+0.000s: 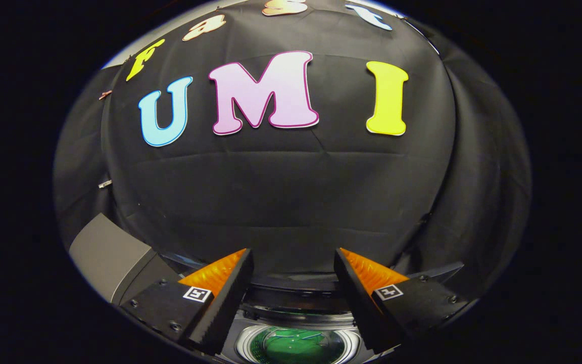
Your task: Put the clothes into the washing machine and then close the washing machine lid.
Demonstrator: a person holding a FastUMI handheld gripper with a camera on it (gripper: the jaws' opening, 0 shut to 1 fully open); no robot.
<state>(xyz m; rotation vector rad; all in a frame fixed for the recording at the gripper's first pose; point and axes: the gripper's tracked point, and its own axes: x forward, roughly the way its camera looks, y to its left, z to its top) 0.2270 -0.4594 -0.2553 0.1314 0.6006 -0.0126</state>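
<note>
Below the spread fingers of the hand-held gripper (293, 283), the washing machine (296, 323) sits with its round drum opening (296, 346) showing between and beneath them. Nothing is held. A grey lid (111, 255) stands raised beside the left finger.

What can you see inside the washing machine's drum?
Between the open gripper's fingers, the washing machine drum shows something green at its bottom. The fingers hide the drum's sides.
</note>
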